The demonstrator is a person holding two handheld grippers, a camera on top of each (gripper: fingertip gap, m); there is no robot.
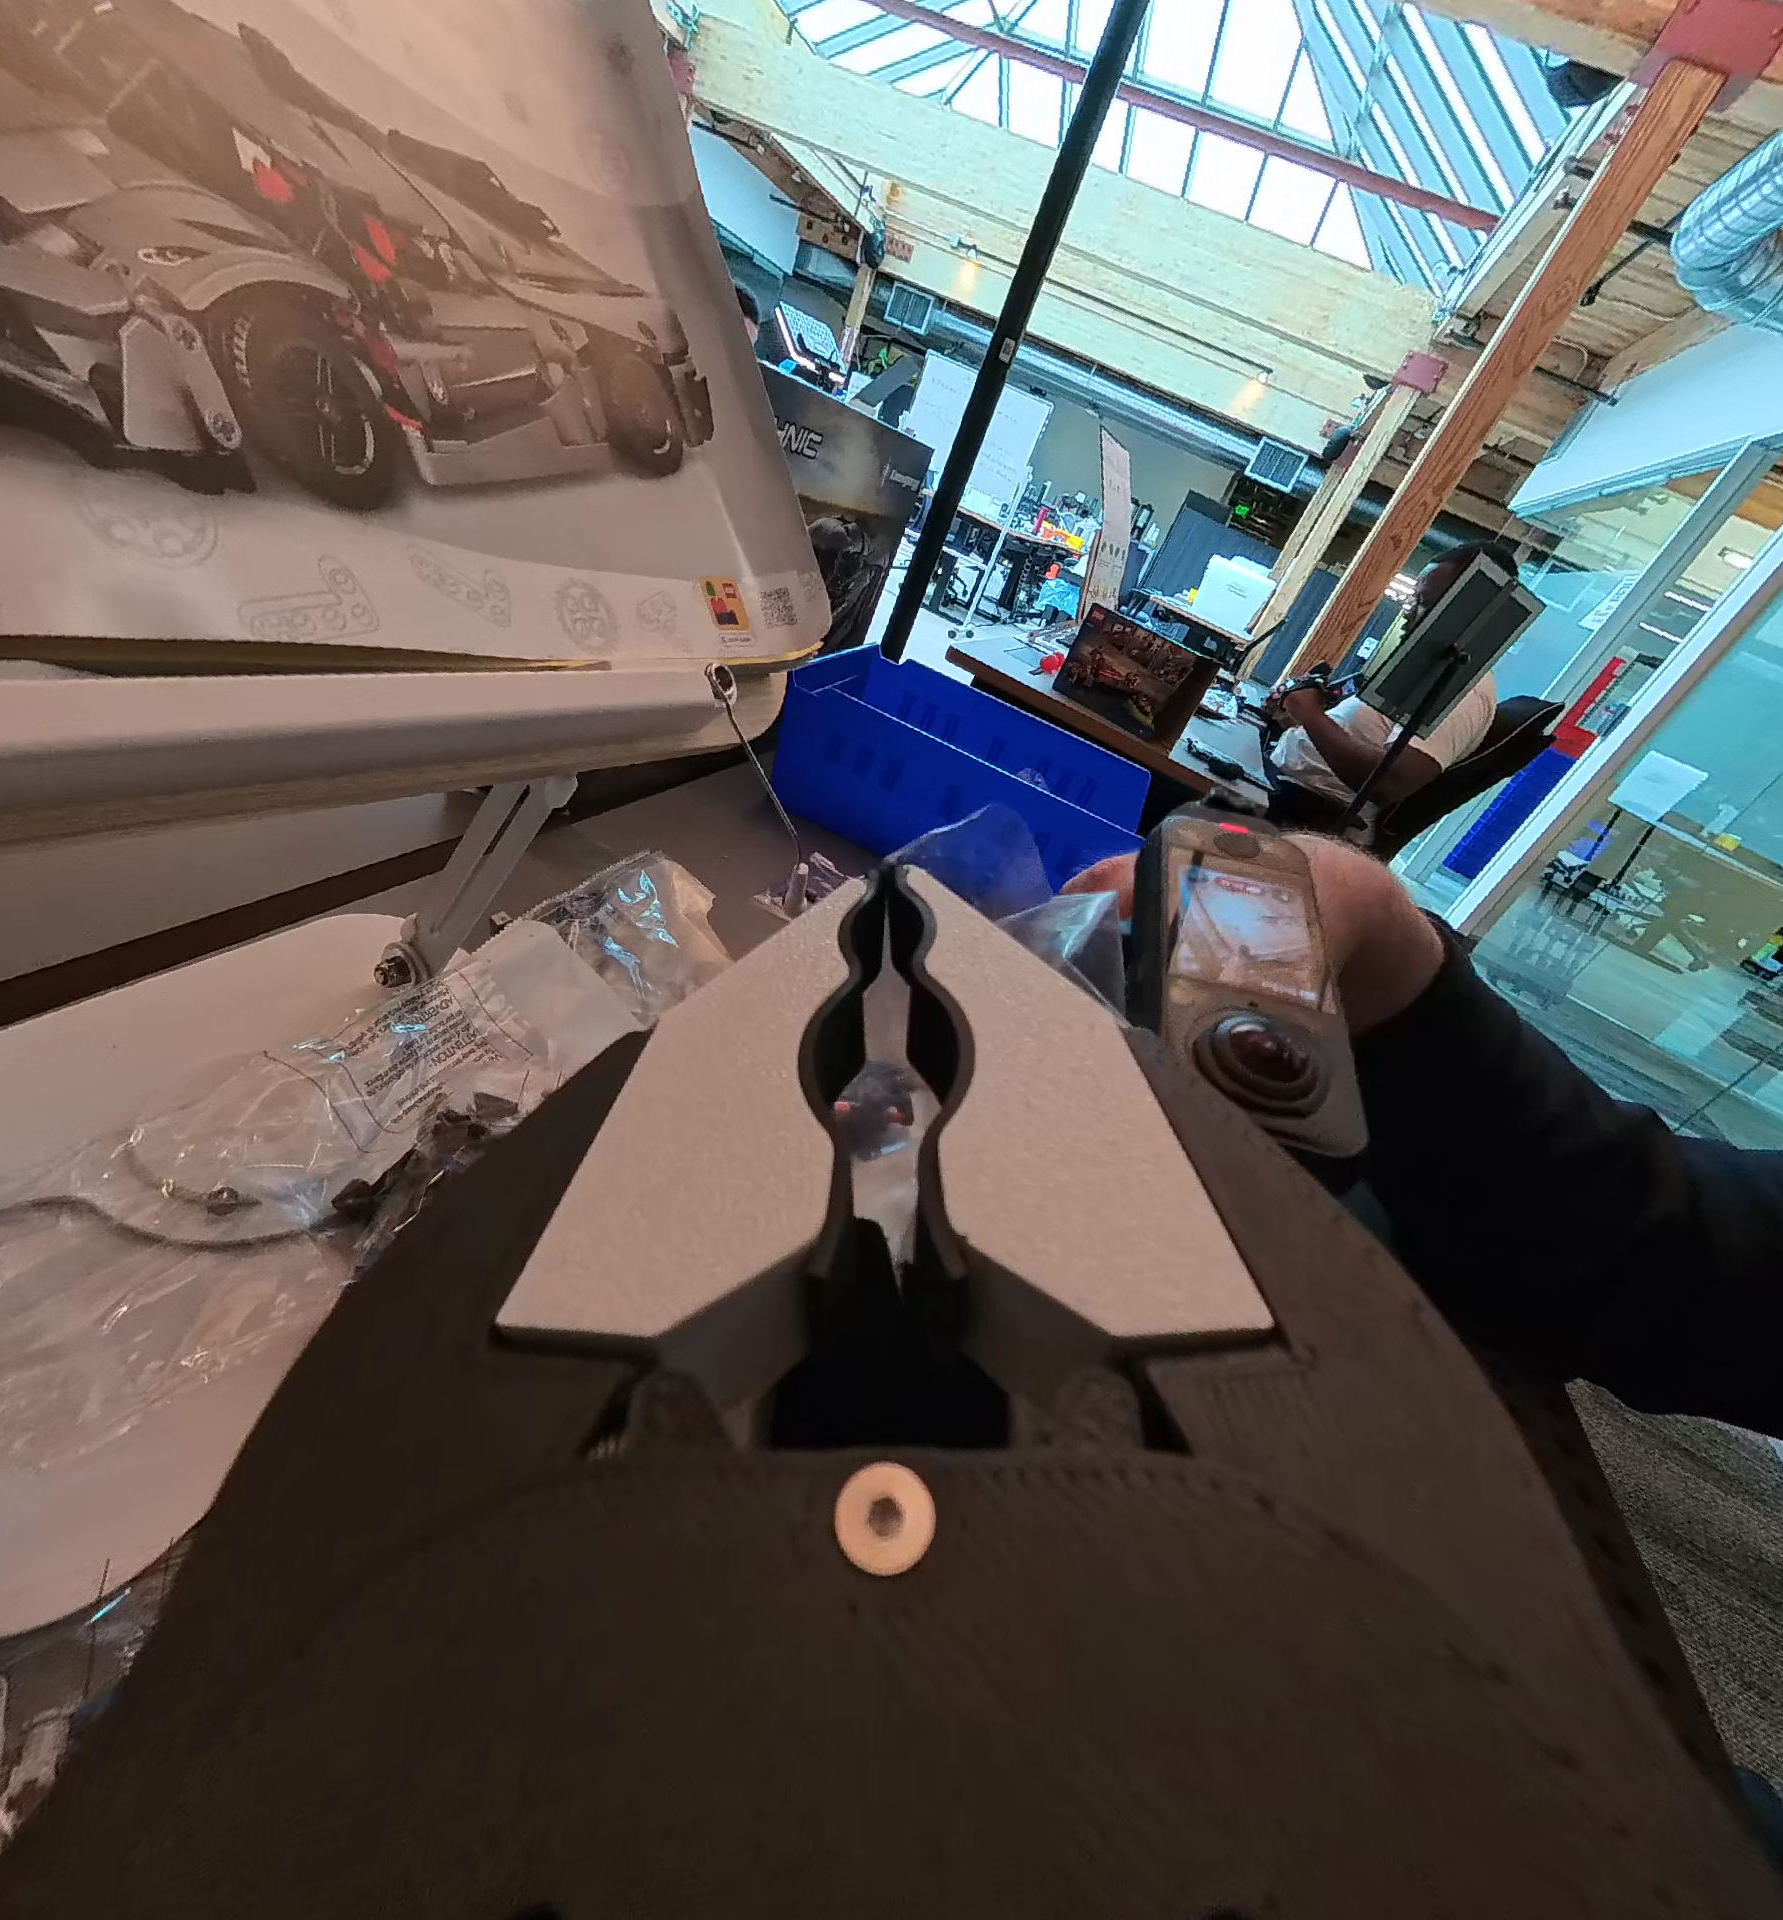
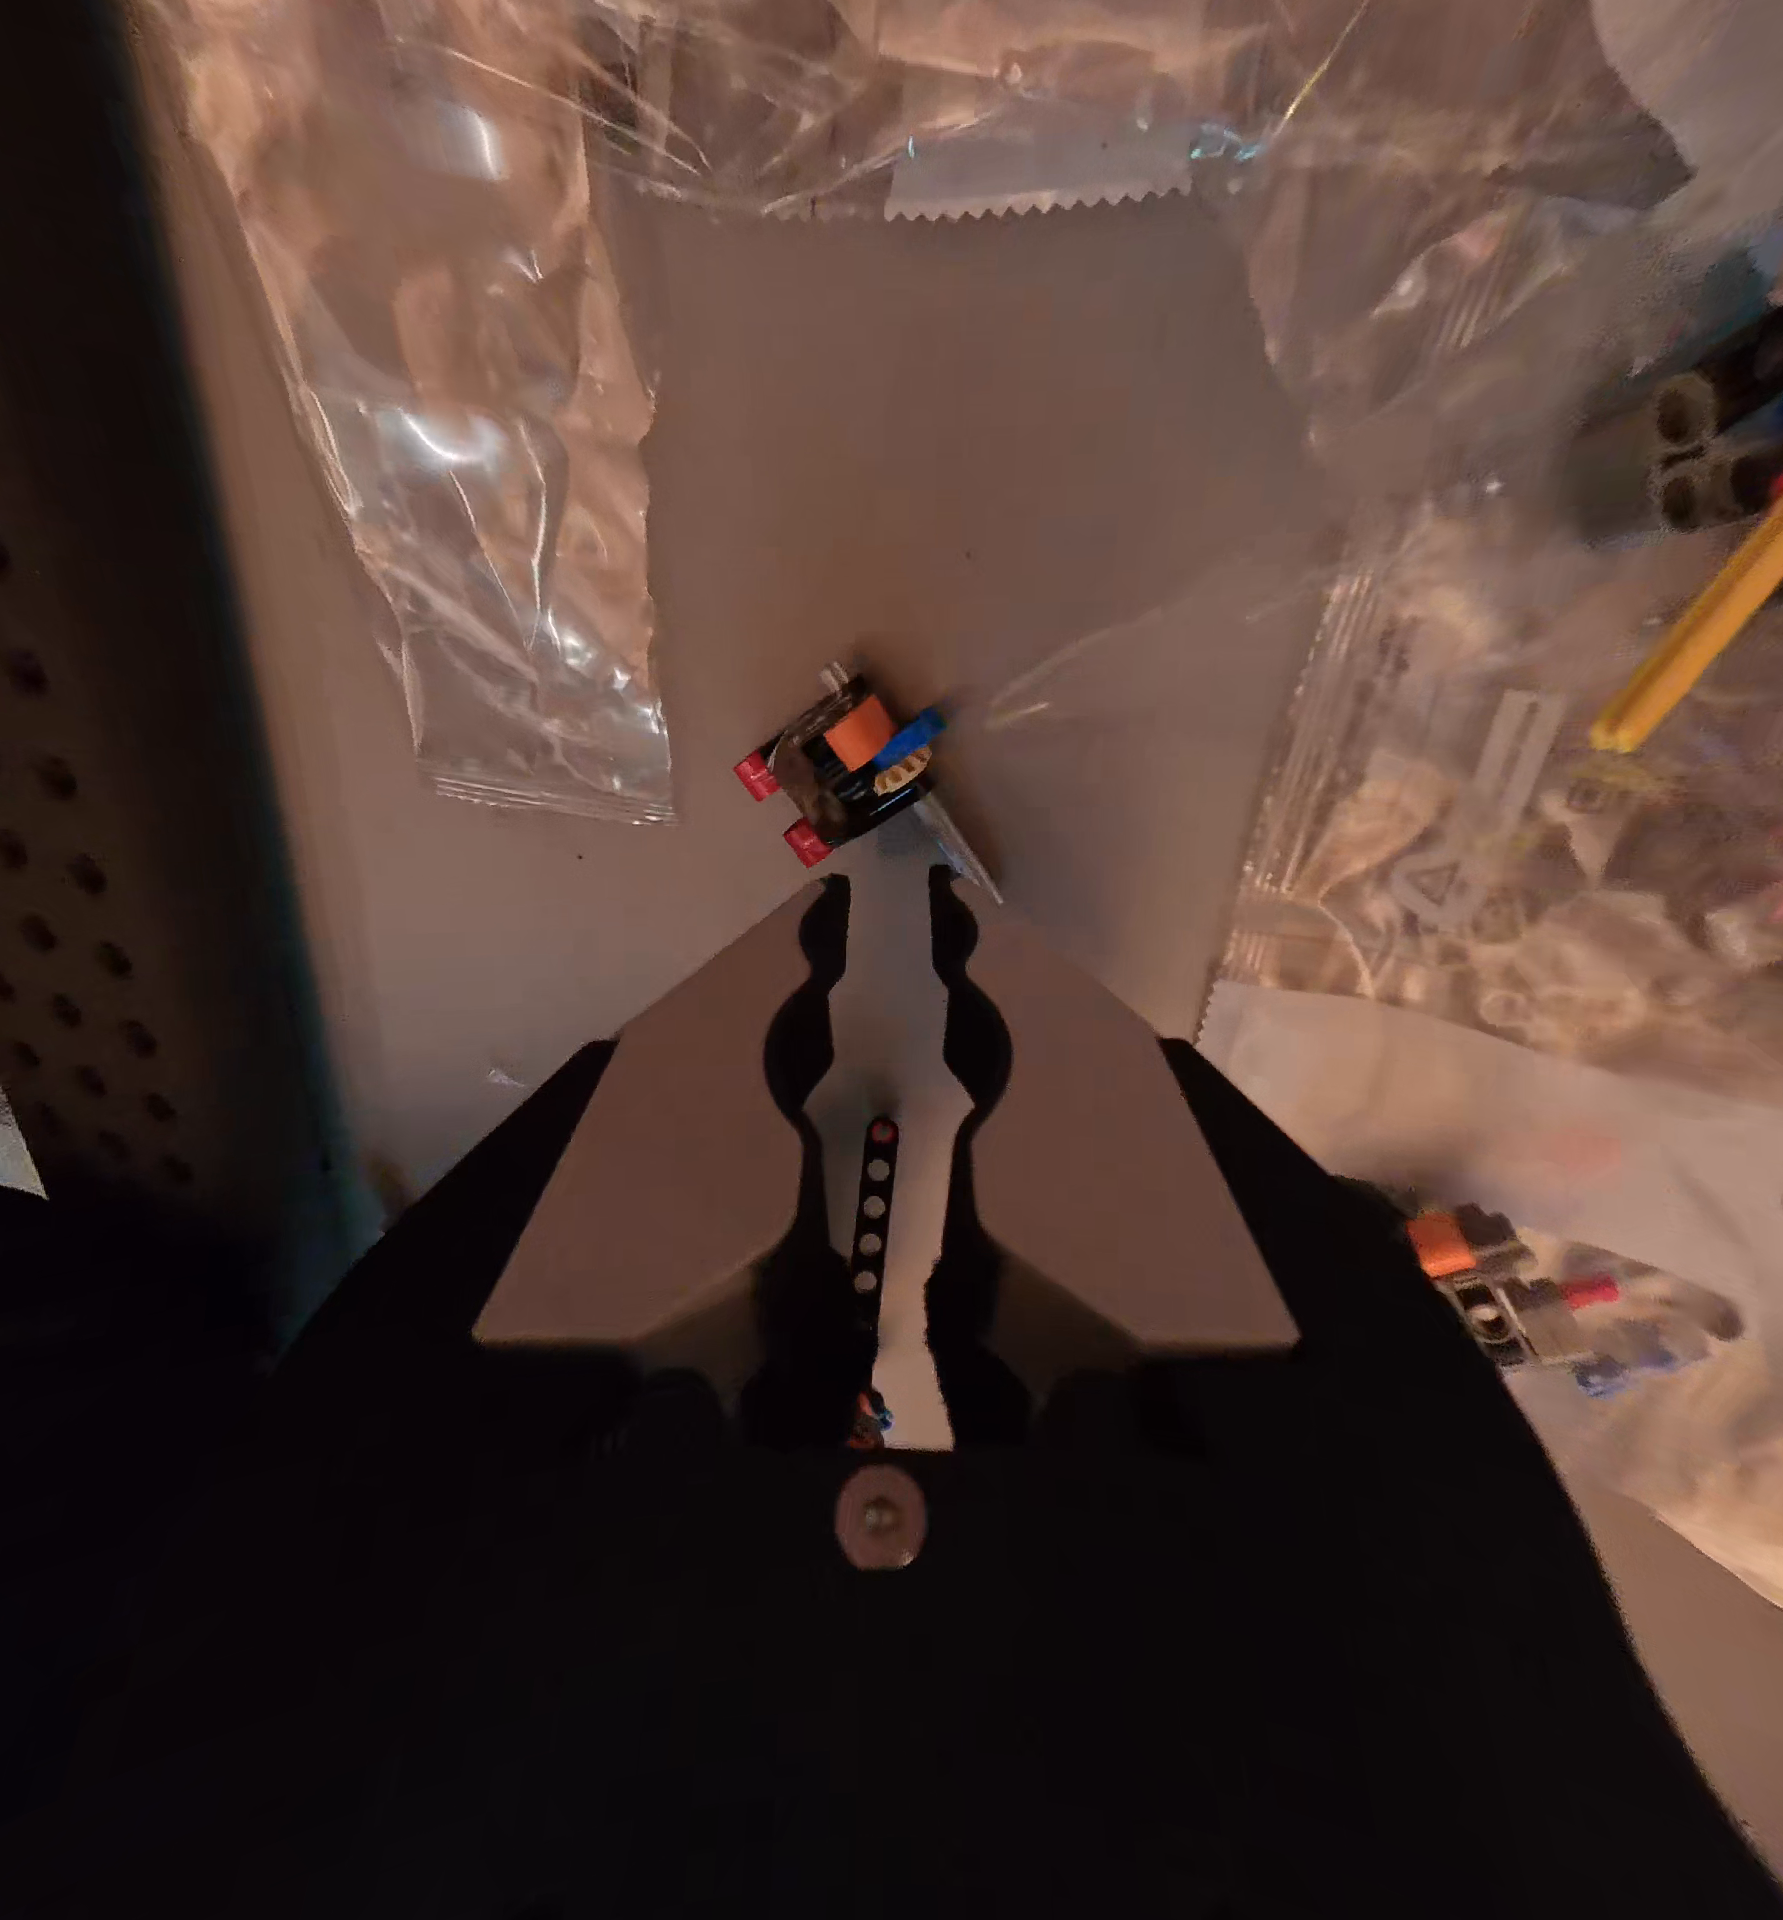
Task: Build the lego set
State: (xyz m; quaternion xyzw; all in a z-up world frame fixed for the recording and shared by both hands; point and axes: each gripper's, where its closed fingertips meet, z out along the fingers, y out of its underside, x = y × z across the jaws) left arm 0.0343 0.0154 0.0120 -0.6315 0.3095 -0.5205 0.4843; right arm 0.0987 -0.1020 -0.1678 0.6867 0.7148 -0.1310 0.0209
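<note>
White tabletop [image 2: 970, 468] bears plastic bags [image 2: 513, 540], lego sub-assembly [image 2: 845, 769].

From just behind the left gripper [image 1: 889, 883] a nearly level outlook is given across the bag-strewn table [image 1: 25, 1122] toward the propped booklet [image 1: 347, 312] and the hall, whereas the tabletop [image 2: 918, 468] is viewed steeply downward at close range from behind the right gripper [image 2: 889, 883], only table and clear bags [image 2: 513, 520] being shared.

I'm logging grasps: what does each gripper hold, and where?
Left gripper: shut, nothing visibly clamped. Right gripper: open, empty, just short of the small assembly.
</note>
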